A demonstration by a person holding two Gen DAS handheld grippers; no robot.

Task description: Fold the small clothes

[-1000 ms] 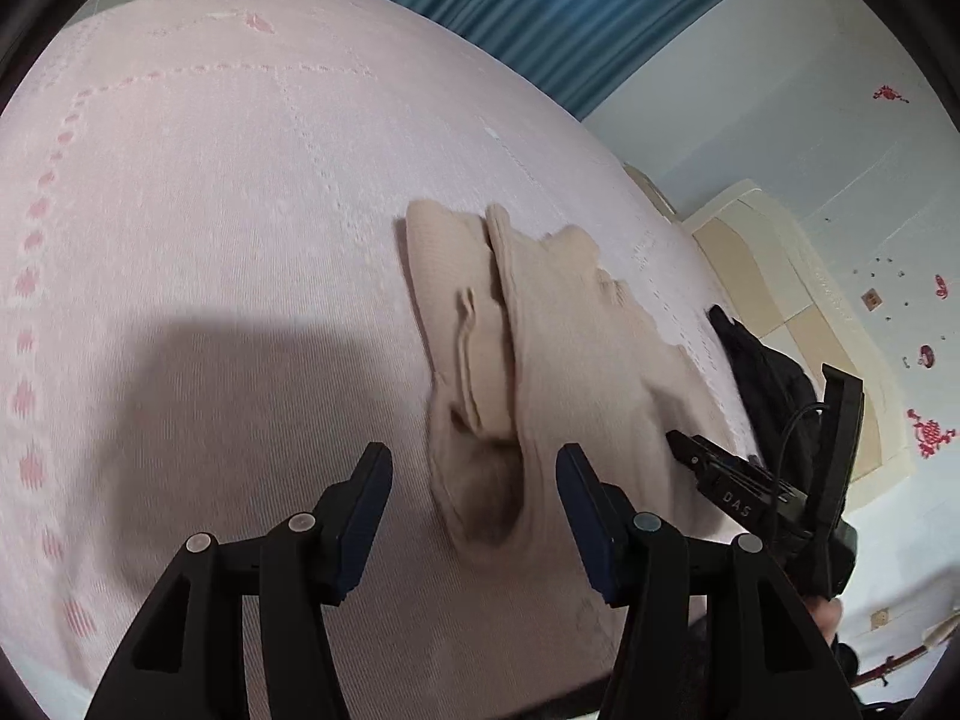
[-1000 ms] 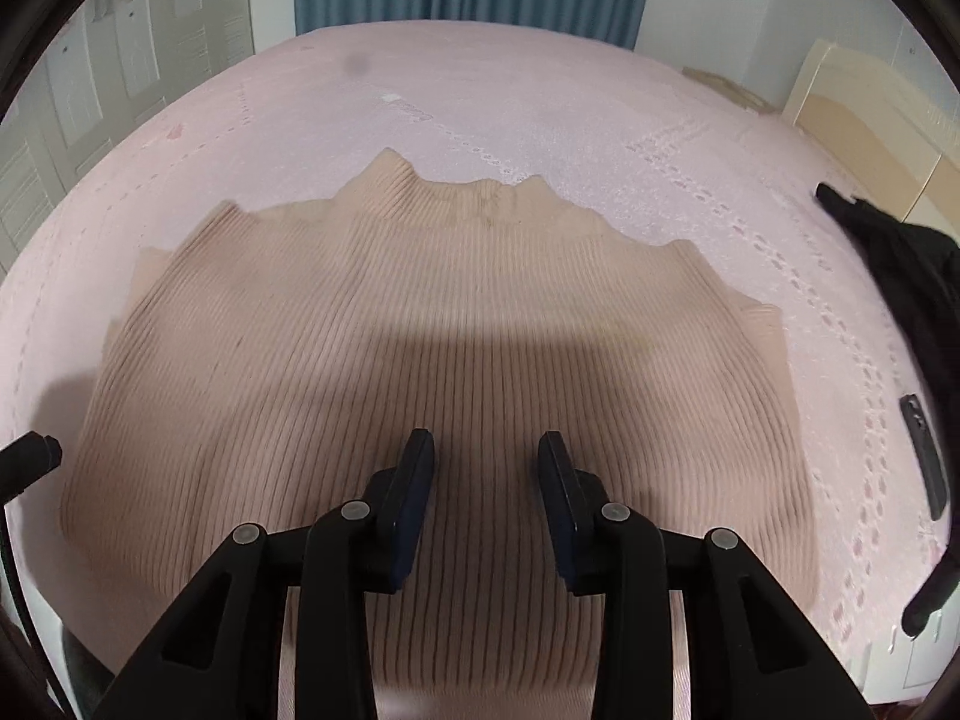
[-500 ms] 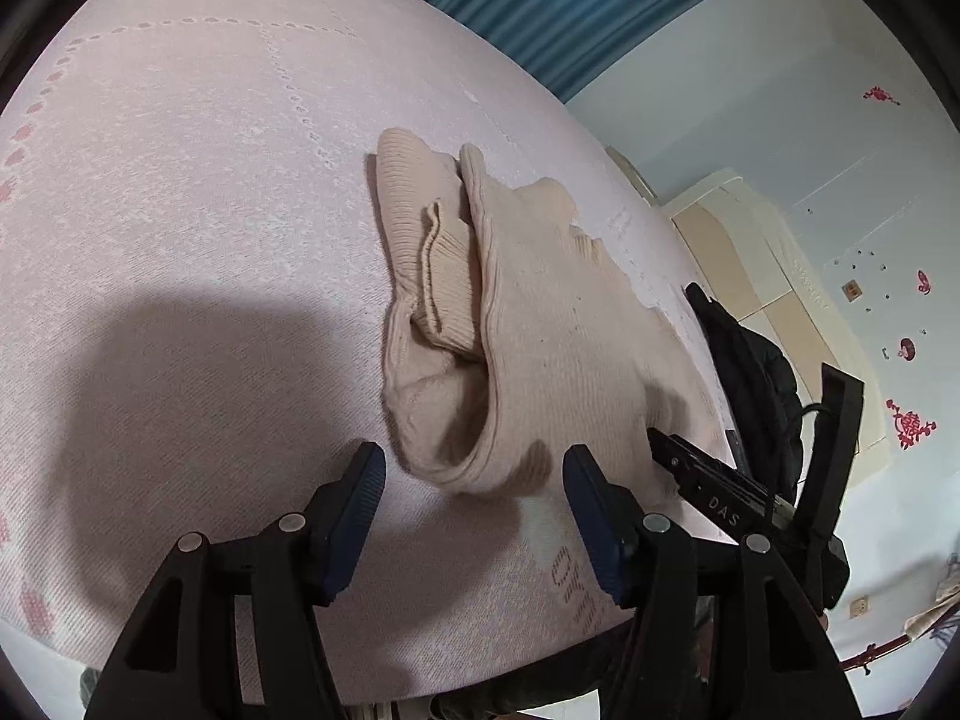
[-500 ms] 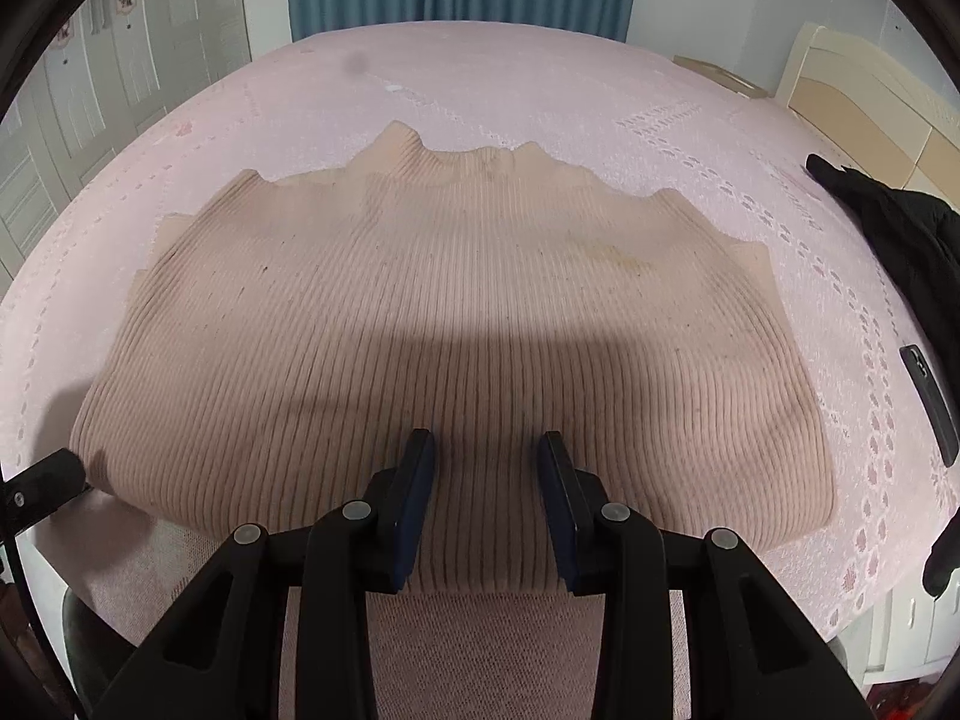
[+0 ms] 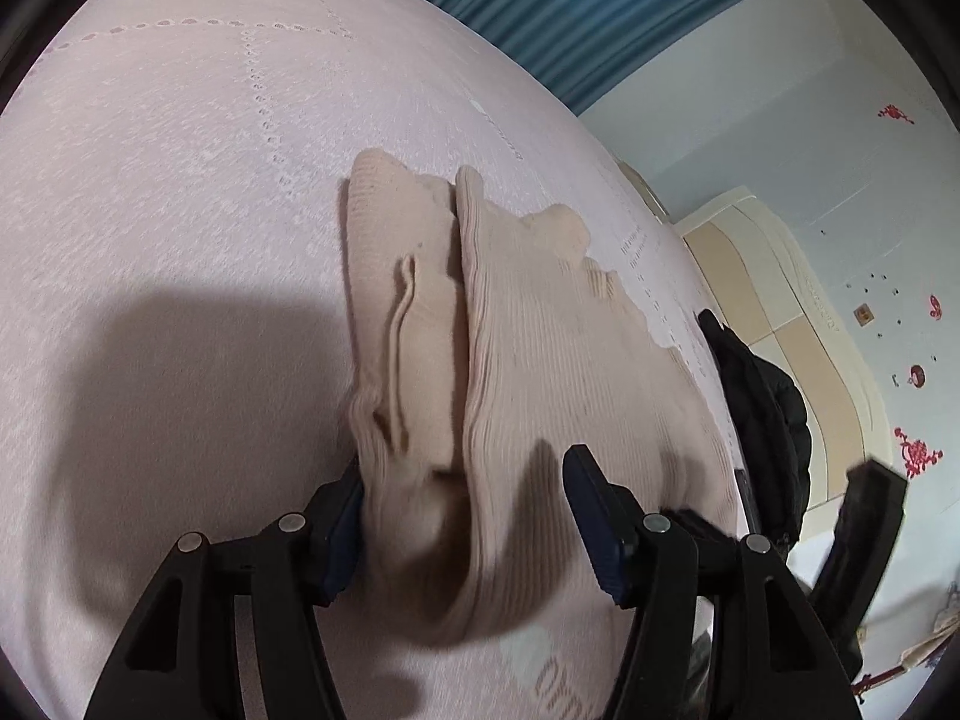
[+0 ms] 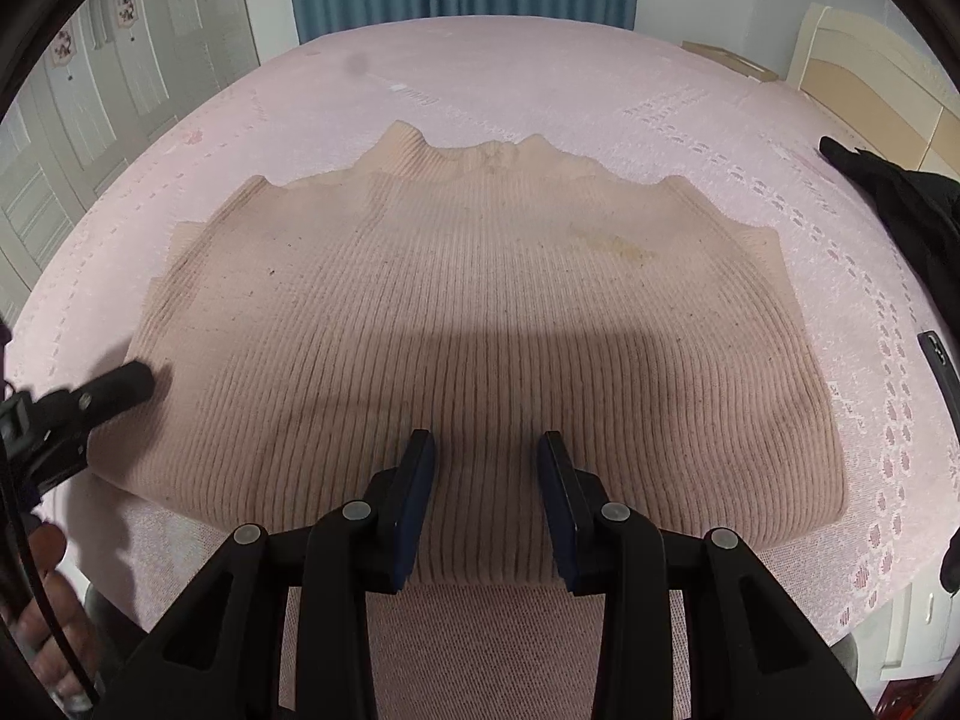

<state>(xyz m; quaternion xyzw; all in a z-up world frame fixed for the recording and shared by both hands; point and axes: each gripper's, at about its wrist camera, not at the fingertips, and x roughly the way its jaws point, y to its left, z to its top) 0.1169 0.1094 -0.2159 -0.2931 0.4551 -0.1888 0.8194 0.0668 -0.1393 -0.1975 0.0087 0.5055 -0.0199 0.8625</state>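
Left hand-held gripper has pushed fwd since half a sec ago: back then the sweater's near corner lay just ahead of its tips, now the bunched left edge of the beige ribbed sweater sits right btwn the two blue pads, fabric blurred there. Jaws spread wide, one pad showing clear of the knit on the right, the other half-buried behind the fold on the left; not pinched shut. Sweater lies on the pink bedspread, front up, collar at the far side, a sleeve folded in along the left edge and seen as a ridge in the left wrist view.

Right hand-held gripper is at the hem w/ the camera a bit nearer than before; sweater fills more of that view. Its jaws are parted, pads over the bottom hem at mid-width, nothing clamped. Whether they touch the knit, can't tell. Yellowish stain shows on the chest, right of centre. Left gripper's tip pokes in at the sweater's left edge in the right wrist view. Black garment lies on the bed well off to the right, dark phone-like object near the bed's right edge.
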